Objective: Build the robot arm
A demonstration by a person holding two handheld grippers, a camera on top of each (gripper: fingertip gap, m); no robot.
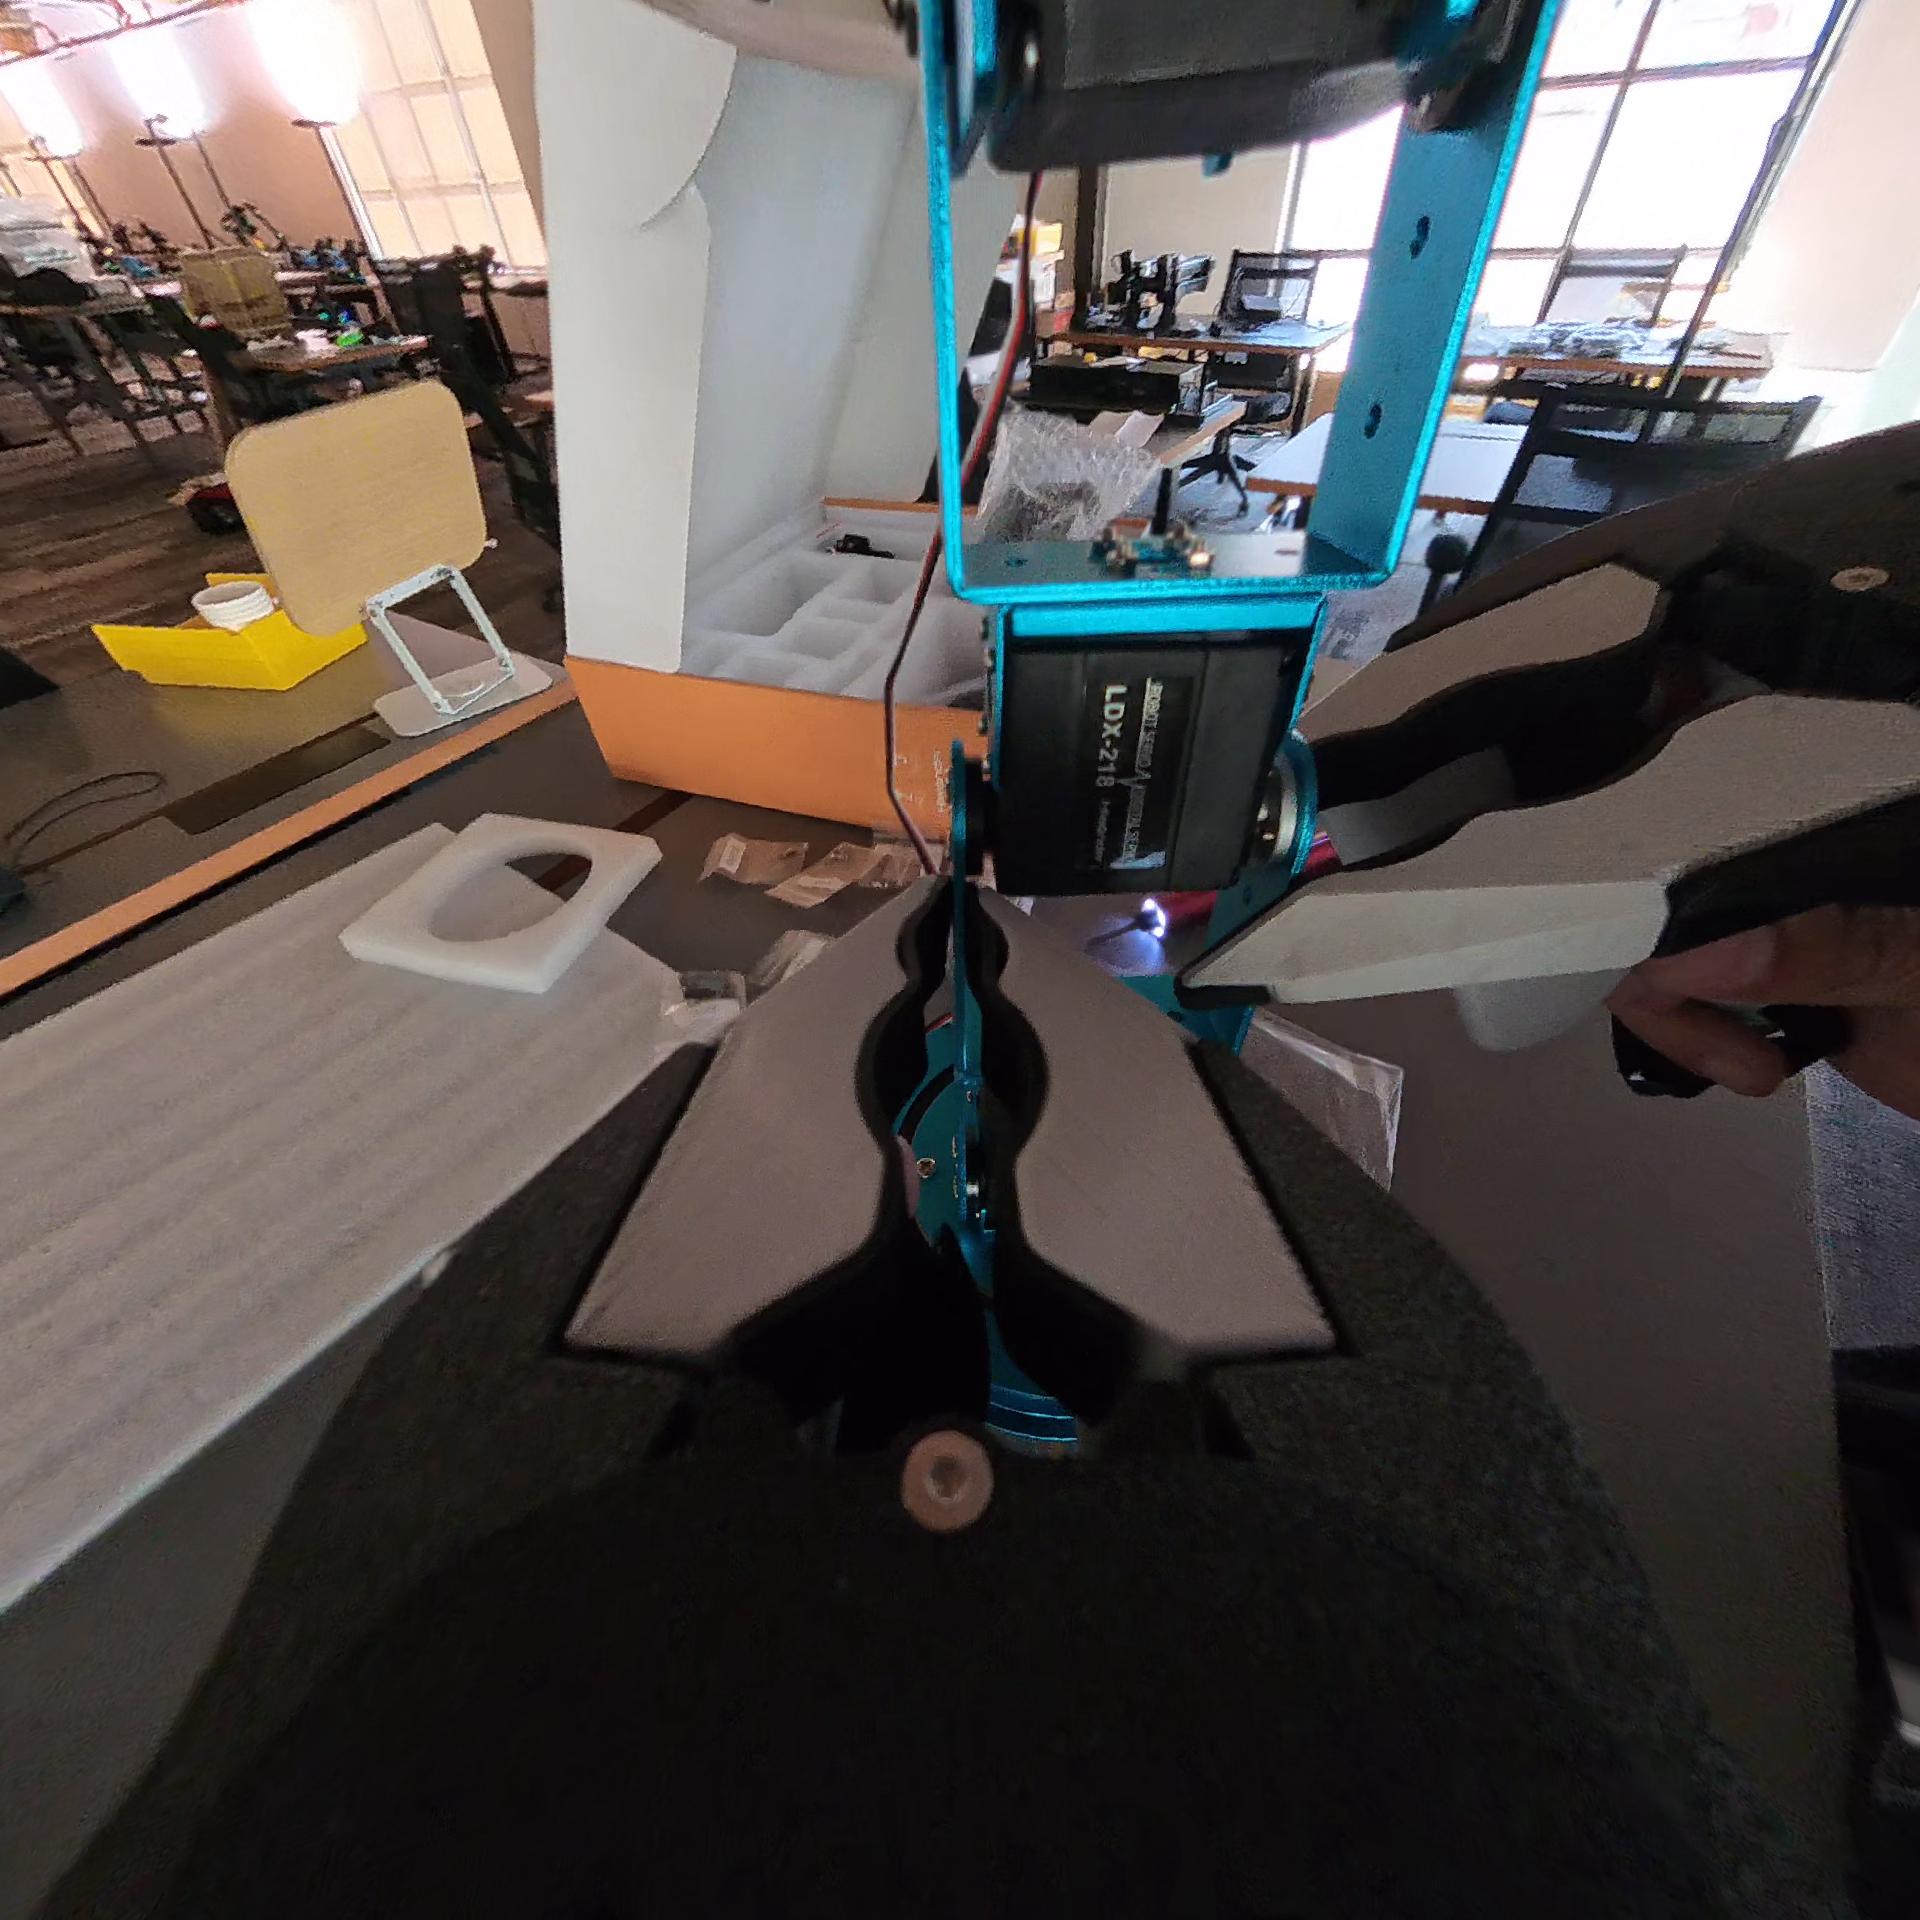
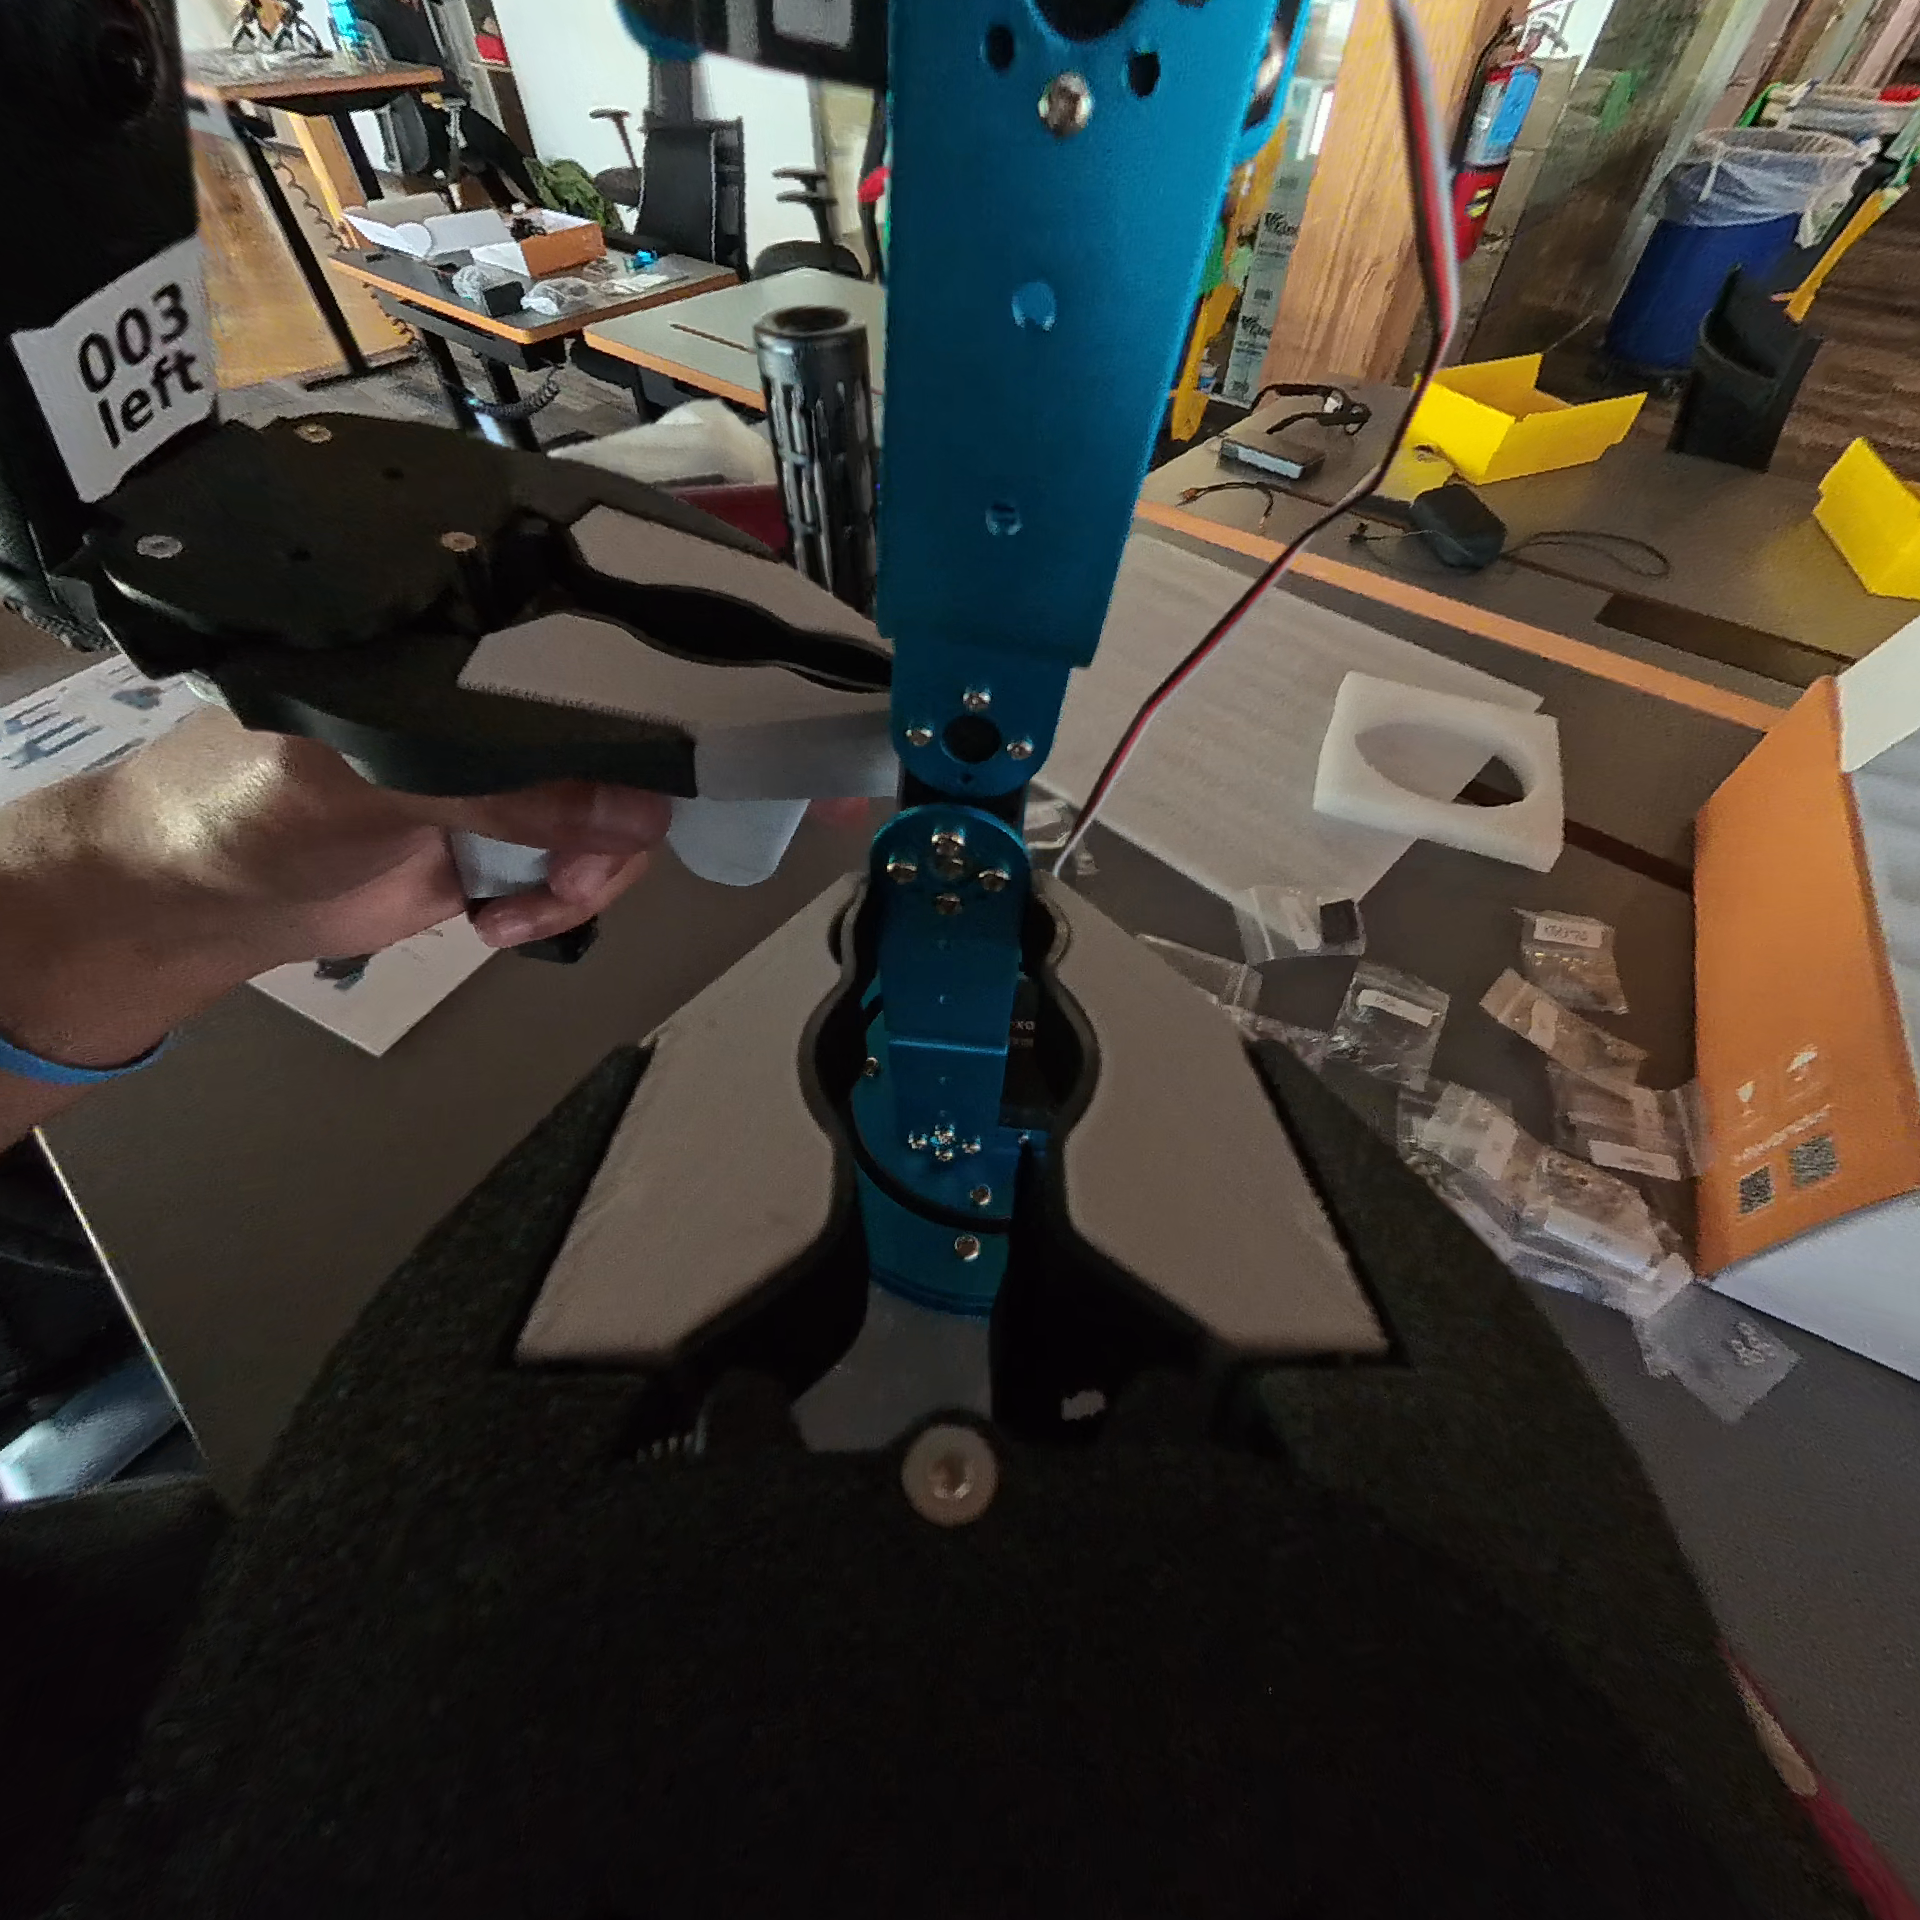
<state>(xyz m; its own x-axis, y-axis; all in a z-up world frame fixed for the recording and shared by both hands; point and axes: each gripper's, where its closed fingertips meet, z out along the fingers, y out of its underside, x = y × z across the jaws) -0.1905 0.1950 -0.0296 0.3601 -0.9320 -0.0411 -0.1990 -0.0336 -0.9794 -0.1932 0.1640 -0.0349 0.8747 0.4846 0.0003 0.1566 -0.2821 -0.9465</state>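
A blue metal robot arm (image 2: 997, 364) stands upright on the table, with a black servo (image 1: 1122, 769) under a blue U-bracket (image 1: 1361, 416). My left gripper (image 1: 956, 920) is shut on a thin blue side plate (image 1: 966, 1049) of the arm, low down. In the right wrist view the left gripper (image 2: 888, 717) comes in from the left, held by a hand (image 2: 312, 883). My right gripper (image 2: 956, 904) is shut around the arm's lower blue joint section (image 2: 935, 1091). In the left wrist view the right gripper (image 1: 1257, 852) clamps the arm beside the servo. A servo cable (image 2: 1247, 582) hangs loose.
An open orange and white box (image 1: 769, 727) with a foam insert stands behind the arm. A white foam square (image 2: 1439, 769) with a hole and several small bags of parts (image 2: 1507, 1091) lie on the table. A black cylinder (image 2: 816, 447), yellow boxes (image 2: 1507, 416) and a printed sheet (image 2: 384, 987) are nearby.
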